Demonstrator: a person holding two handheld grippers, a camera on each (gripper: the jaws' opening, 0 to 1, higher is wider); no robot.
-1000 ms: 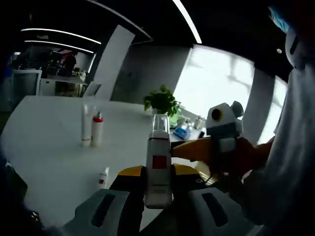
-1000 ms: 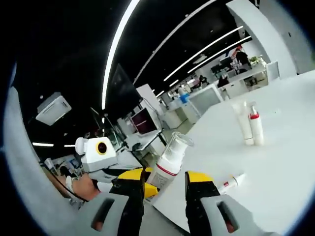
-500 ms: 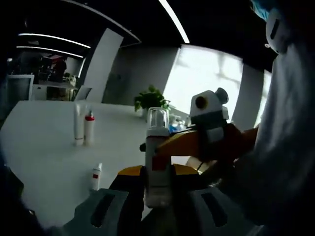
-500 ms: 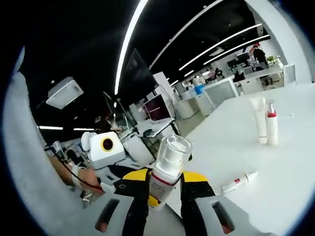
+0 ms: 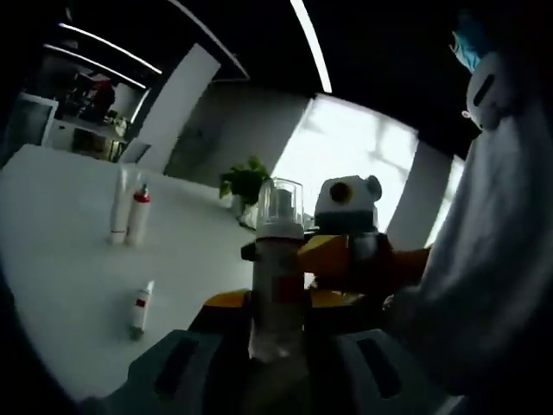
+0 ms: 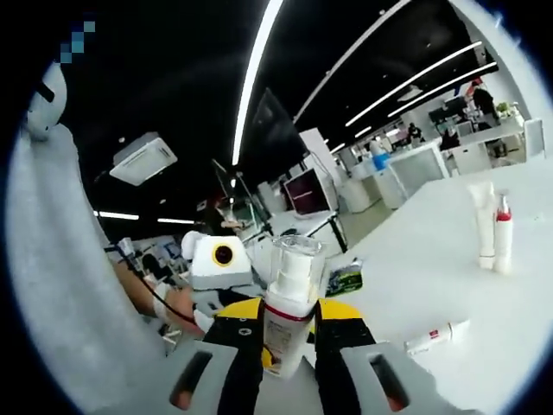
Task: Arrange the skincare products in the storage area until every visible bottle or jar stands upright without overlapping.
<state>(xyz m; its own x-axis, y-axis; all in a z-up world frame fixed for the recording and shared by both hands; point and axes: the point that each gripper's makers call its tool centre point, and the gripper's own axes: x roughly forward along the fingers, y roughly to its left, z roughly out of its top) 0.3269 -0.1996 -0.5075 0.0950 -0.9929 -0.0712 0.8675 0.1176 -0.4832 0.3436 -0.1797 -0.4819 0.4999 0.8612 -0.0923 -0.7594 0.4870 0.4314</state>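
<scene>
Pump bottle upright, long axis vertical, clamped between both the left gripper and right gripper, held off the table edge, standing tubes well apart.

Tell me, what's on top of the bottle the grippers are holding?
A clear see-through cap sits on the pump bottle, and a white pump head shows inside it. The bottle's bottom end is hidden between the jaws.
</scene>
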